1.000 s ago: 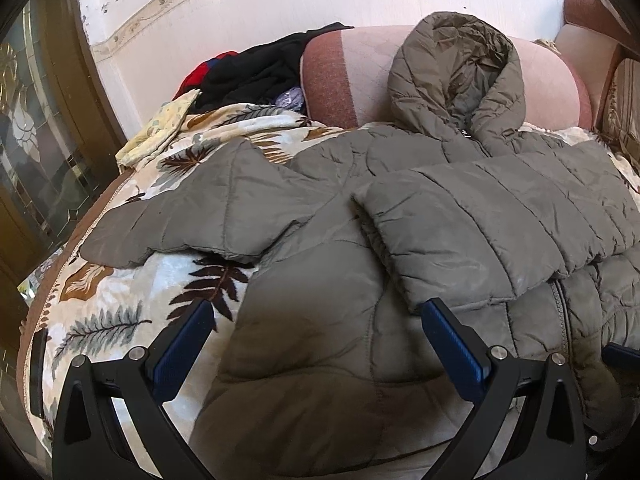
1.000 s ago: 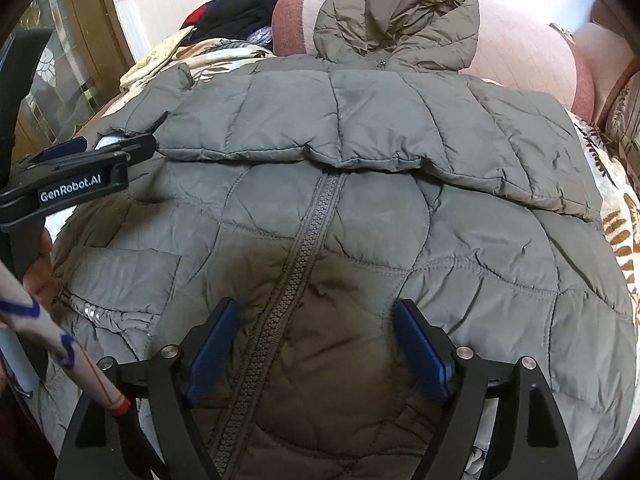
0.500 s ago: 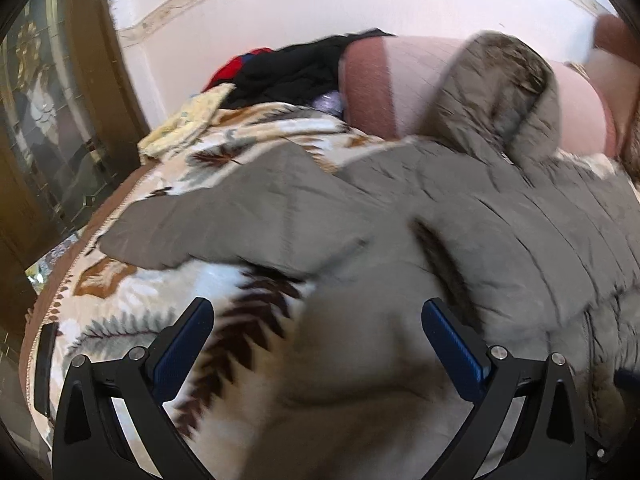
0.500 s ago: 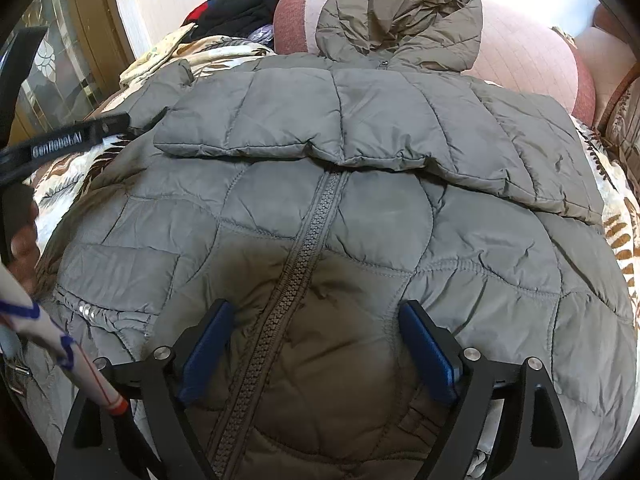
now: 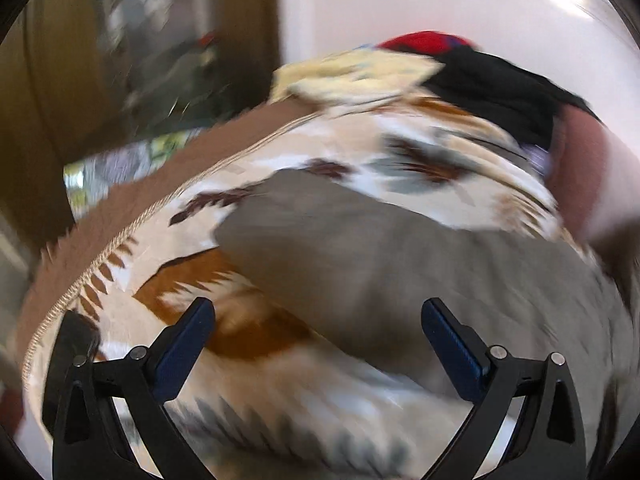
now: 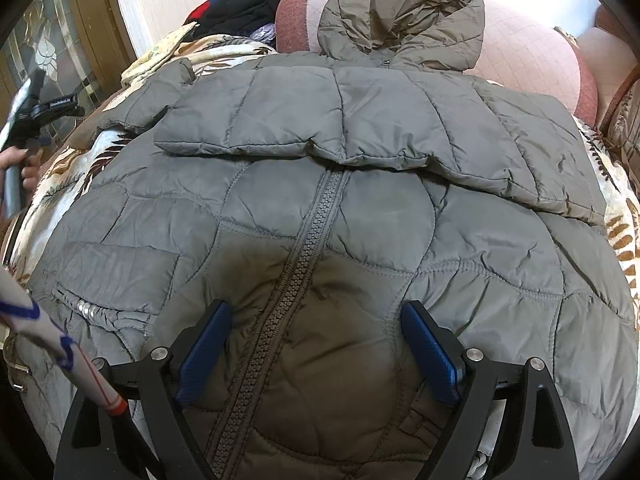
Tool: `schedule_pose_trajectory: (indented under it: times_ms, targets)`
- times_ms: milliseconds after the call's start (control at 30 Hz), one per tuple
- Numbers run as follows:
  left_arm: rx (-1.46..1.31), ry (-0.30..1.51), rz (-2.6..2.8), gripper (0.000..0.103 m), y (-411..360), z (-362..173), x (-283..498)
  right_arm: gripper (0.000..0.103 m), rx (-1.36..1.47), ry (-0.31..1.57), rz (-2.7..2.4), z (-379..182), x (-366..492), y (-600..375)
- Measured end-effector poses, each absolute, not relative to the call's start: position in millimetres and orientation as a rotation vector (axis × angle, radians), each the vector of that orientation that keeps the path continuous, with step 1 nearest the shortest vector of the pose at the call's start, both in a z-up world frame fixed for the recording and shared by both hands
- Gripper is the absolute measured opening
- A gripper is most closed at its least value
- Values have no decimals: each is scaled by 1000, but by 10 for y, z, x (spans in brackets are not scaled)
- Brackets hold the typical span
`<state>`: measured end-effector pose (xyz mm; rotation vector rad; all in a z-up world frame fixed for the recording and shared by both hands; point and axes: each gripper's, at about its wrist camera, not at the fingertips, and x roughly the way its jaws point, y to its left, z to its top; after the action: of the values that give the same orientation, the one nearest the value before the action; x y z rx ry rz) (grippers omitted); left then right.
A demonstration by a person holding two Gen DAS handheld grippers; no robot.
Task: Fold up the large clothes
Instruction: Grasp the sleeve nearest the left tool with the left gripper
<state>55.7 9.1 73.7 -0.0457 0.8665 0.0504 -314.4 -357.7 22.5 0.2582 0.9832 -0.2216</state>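
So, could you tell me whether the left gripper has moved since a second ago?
Yes. In the right wrist view the left gripper has swung left, off the jacket toward the wooden door.

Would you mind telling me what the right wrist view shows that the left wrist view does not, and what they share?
Only the right wrist view shows the jacket's hood, zipper, the sleeve folded across the chest, and the left gripper from outside. Only the left wrist view shows the bed's brown edge, blurred. Both share the grey jacket, leaf-print blanket, the unfolded sleeve and the dark clothes pile.
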Motion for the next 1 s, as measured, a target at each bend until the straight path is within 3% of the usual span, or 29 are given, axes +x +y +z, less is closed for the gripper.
schedule_pose_trajectory:
  times_ms: [100, 233, 367, 433, 500, 567, 633, 667, 700, 867, 1000]
  targets:
    - [-154, 927, 96, 86, 495, 543, 892, 91, 259, 983, -222, 222, -3144, -3567]
    - [-396, 945, 71, 84, 839, 311, 1134, 92, 255, 985, -225, 214, -3137, -3557]
    - [-433, 916, 73, 80, 821, 212, 1253, 92, 254, 986, -224, 215, -3129, -3559]
    - [-388, 899, 83, 46, 748, 236, 1314, 92, 256, 987, -223, 213, -3127, -3559]
    - [-363, 888, 100, 29, 724, 269, 1334, 92, 257, 988, -222, 215, -3126, -3559]
    - [-374, 871, 85, 23, 729, 340, 1310, 92, 258, 994, -216, 237, -3121, -3564]
    - [-375, 853, 66, 21, 708, 449, 1259, 86, 252, 978, -212, 336, -3124, -3588]
    - [-367, 843, 56, 21, 691, 507, 1221, 74, 248, 953, -208, 410, -3132, -3618]
    - [-358, 830, 44, 20, 665, 575, 1181, 70, 238, 911, -212, 536, -3154, -3663]
    - [-296, 765, -47, 20, 382, 1091, 919, 80, 270, 808, -380, 824, -3329, -4083]
    - [-239, 696, -144, 19, 7, 1608, 605, 80, 350, 1008, -465, 338, -3326, -4383]
